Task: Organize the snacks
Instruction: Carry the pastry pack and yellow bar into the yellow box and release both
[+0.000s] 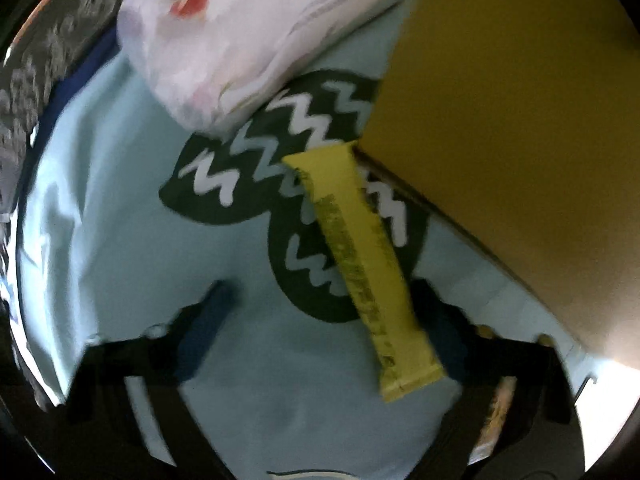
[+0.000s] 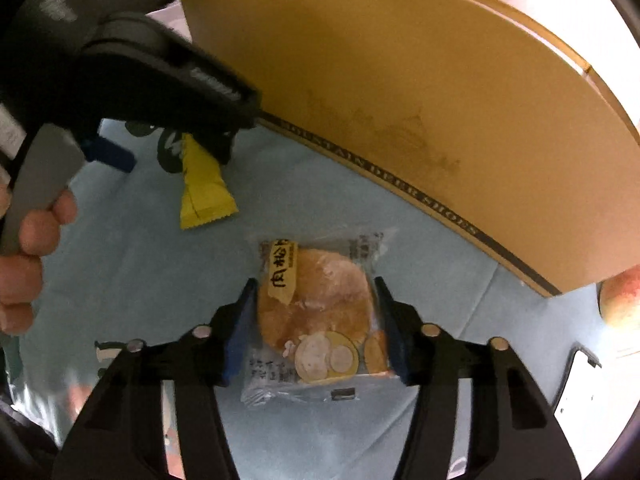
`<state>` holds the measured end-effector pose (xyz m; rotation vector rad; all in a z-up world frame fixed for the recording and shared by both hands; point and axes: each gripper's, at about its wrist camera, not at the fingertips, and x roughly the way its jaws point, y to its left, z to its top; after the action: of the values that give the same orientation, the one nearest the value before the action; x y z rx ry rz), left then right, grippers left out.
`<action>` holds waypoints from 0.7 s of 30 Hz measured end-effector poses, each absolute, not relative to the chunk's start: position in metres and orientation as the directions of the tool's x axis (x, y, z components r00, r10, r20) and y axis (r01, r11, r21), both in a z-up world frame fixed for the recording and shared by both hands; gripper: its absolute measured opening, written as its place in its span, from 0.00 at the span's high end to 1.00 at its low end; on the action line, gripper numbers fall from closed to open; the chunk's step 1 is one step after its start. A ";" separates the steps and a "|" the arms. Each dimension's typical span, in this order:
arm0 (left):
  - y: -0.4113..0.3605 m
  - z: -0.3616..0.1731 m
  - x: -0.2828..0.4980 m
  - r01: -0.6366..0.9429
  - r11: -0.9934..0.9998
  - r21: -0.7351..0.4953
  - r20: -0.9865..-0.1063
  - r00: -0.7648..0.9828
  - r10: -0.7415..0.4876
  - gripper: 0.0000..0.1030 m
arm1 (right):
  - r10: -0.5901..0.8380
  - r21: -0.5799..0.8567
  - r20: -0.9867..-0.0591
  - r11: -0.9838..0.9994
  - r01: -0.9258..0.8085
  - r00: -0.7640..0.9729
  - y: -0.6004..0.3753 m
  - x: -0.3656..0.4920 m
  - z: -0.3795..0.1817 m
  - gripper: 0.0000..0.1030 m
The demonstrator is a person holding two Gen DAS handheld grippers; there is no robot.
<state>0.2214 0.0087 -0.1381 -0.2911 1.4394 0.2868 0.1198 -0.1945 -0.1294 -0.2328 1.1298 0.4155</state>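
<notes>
In the left wrist view my left gripper (image 1: 320,300) is open. A long yellow snack bar (image 1: 360,256) lies slanted against its right finger, over the light blue cloth (image 1: 120,240), next to a tan shoe box (image 1: 520,120). In the right wrist view my right gripper (image 2: 314,296) is shut on a clear-wrapped round pastry (image 2: 316,312), a pad on each side of the wrapper. The left gripper (image 2: 160,148) shows at the upper left of that view, with the yellow bar (image 2: 204,192) hanging from beneath it.
A white flowered bag (image 1: 240,32) lies at the back of the cloth. The shoe box (image 2: 420,100) fills the upper right of the right wrist view. A peach-coloured fruit (image 2: 620,296) sits at the right edge. My hand (image 2: 24,264) holds the left gripper's handle.
</notes>
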 end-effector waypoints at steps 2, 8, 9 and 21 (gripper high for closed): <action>-0.002 -0.130 0.220 -0.322 0.947 -0.007 -0.992 0.122 0.034 0.74 | 0.202 0.040 -0.913 0.909 -0.415 0.354 -0.201 0.118 -0.128 0.47; 0.015 -0.124 0.193 -0.243 0.968 -0.060 -0.990 0.136 -0.027 0.82 | 0.347 0.278 -0.885 0.929 -0.244 0.309 -0.257 0.104 -0.118 0.47; 0.016 -0.123 0.188 -0.232 0.971 -0.058 -0.990 0.142 -0.025 0.82 | 0.356 0.291 -0.880 0.927 -0.235 0.315 -0.262 0.101 -0.115 0.47; 0.036 -0.065 0.133 -0.095 0.990 -0.106 -0.958 0.275 -0.077 0.82 | 0.409 0.331 -0.832 0.908 -0.257 0.375 -0.263 0.077 -0.070 0.47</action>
<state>0.1333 0.0362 -0.0654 -0.1531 1.2936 0.0124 0.0773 -0.2629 -0.0698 0.1549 1.1075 0.4286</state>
